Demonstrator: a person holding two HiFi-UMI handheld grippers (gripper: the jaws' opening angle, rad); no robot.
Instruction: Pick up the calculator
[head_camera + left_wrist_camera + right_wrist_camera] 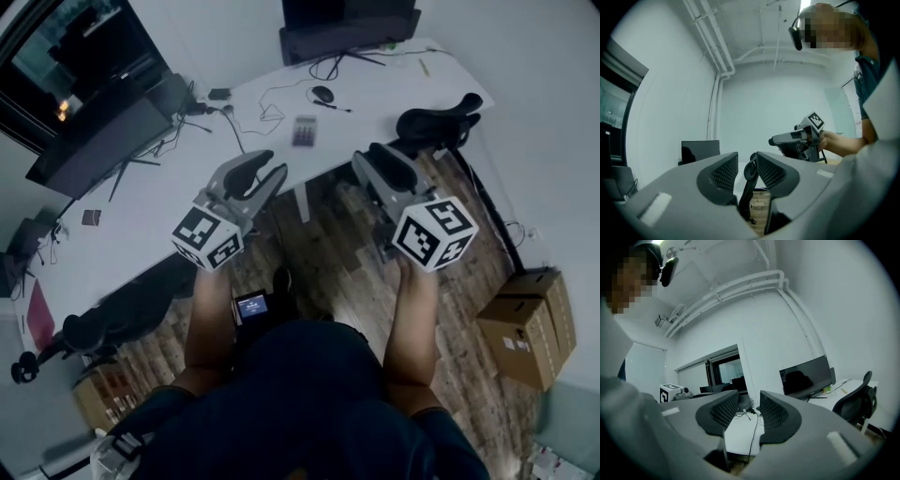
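Head view: left claw (262,174) and right claw (384,163) apart, empty, well short of calculator (305,131); hasty reach may snag nearby cables (268,114)

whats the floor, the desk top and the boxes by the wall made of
Floor: wood or wood-look planks; brown, with visible board seams and streaky grain, dull finish.
Desk top: smooth, plain white with no grain, probably laminate or painted board; the look leaves it open.
Boxes: cardboard; matte tan-brown, square folded edges, with a small white label.
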